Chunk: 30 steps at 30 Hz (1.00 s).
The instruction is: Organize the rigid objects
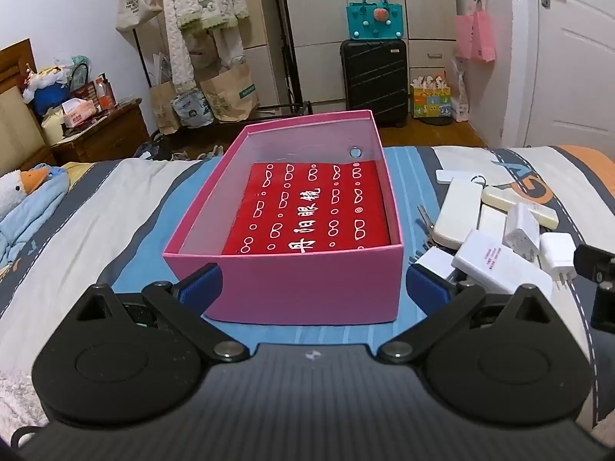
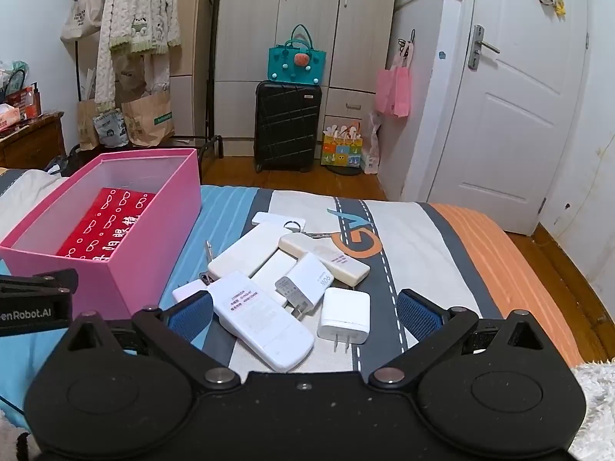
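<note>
Pink box (image 1: 303, 284) on bed (image 2: 442, 253), open-topped to receive; white chargers and power banks (image 2: 284, 280) heaped right. Left tool (image 1: 313, 282), right tool (image 2: 303, 315): spread wide, empty, poised.

Before my claws: an open pink rectangular cardboard box (image 1: 303, 288) on the striped bed, a flat red printed case (image 1: 311, 211) lying inside. Just beside it, a loose overlapping heap of white plastic power banks (image 2: 265, 322), cream remote (image 2: 326, 259) and white plug chargers (image 2: 344, 317), prongs toward me.
</note>
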Available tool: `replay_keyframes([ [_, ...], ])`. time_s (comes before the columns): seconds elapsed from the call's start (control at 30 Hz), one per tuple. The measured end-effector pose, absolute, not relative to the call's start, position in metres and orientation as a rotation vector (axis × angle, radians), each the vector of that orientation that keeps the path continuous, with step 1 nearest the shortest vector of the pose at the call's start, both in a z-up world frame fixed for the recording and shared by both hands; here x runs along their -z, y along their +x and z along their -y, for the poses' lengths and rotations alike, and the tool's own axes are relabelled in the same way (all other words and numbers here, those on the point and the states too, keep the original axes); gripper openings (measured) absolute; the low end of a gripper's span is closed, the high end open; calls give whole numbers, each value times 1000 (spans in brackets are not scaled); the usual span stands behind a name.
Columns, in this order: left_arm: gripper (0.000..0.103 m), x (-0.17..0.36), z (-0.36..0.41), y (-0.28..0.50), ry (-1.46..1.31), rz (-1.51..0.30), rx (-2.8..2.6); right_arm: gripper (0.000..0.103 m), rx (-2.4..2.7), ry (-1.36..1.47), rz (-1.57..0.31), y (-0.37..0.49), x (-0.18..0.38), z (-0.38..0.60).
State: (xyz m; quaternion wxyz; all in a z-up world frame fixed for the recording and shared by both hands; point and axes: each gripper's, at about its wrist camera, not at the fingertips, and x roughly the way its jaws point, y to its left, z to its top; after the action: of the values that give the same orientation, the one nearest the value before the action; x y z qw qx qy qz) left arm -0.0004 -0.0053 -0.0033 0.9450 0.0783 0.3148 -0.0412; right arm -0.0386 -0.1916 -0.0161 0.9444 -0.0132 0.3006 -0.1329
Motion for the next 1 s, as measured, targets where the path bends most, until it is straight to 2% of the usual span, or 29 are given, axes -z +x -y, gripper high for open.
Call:
replay_keyframes([
  [1.0, 103, 13, 2, 1, 137, -672, 110, 103, 275, -33, -621, -35, 20, 190],
])
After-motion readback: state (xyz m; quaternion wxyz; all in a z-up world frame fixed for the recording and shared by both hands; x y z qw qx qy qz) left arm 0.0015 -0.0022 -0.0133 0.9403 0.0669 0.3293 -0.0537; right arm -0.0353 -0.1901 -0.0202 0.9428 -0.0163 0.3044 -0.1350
